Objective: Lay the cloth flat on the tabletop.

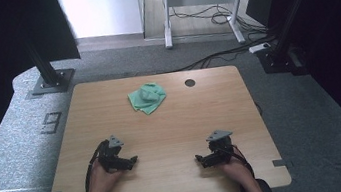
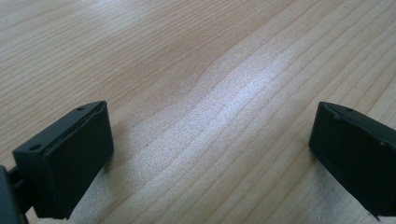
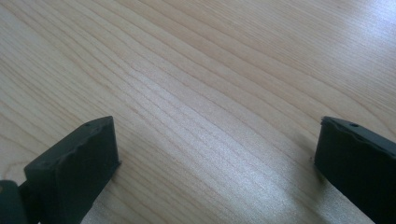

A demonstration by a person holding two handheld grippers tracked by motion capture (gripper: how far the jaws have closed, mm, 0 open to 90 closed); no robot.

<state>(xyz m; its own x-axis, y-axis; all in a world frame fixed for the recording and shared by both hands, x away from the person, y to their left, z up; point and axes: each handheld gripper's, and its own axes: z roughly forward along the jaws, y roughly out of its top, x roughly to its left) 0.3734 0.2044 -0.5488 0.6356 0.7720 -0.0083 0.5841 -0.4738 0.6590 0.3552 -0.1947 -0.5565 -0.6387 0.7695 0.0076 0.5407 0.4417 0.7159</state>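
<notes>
Green cloth point(image 1: 147, 98) lies crumpled on far part of wooden table point(image 1: 172, 126), just left of dark round hole point(image 1: 190, 82) in tabletop, well apart from both grippers.

Left gripper point(image 1: 126, 163) rests on near left of table, hand point(image 1: 102, 179) behind it, jaws wide apart, nothing between them, bare wood there.

Right gripper point(image 1: 207, 160) rests on near right, hand point(image 1: 234, 167) behind it, jaws spread equally wide, holding nothing.

Both grippers angle inward toward table's middle.

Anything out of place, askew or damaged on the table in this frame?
Only the green cloth: it lies crumpled in a heap near the table's far edge, not spread flat. The left gripper and right gripper rest open on bare wood.
</notes>
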